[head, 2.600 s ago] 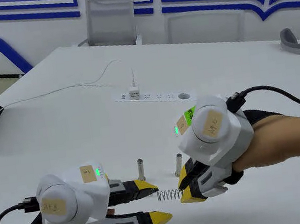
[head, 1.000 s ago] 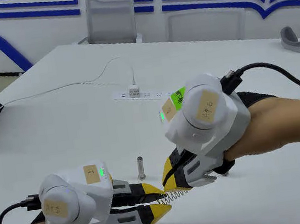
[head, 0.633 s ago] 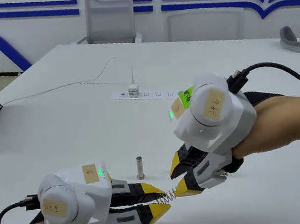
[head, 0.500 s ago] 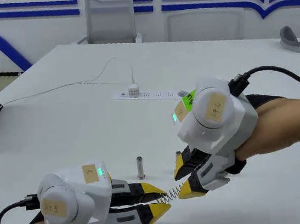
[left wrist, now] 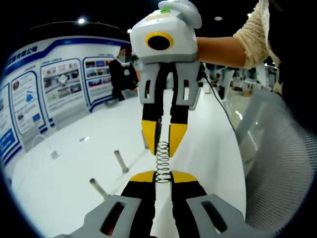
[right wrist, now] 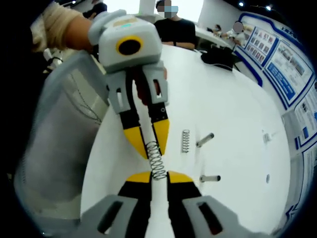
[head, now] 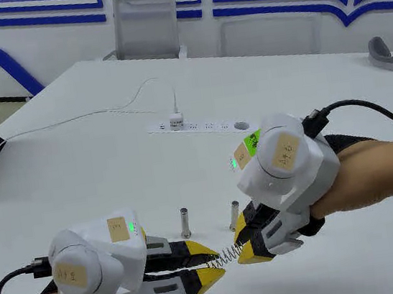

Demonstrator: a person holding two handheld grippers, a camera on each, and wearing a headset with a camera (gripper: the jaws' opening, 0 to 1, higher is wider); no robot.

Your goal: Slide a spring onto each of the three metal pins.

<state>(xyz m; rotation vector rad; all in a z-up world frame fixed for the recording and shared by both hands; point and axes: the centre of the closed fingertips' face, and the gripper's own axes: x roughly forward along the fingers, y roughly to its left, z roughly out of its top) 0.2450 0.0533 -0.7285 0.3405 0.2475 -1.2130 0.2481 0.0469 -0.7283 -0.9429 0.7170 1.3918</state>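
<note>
Two metal pins (head: 185, 222) are seen upright close to the near edge of the bench (head: 74, 156). The second pin (head: 234, 215) stands just beside the right gripper (head: 246, 239), and both pins are bare. One spring (head: 225, 255) is held clear of the bench, spanning the gap between the two grippers. One end is pinched in the jaws of the left gripper (head: 210, 262), which are drawn in narrow upon it. The other end is clasped in the same way by the jaws of the right gripper. In the right gripper view a loose spring (right wrist: 185, 141) is seen lying flat on the bench, near a pin but apart from it. No spring is seated on either visible pin, so the task is judged to be at its very start. The held spring must be released to a single gripper, brought over a pin and slid down. The same is left to be done for the remaining pins.
</note>
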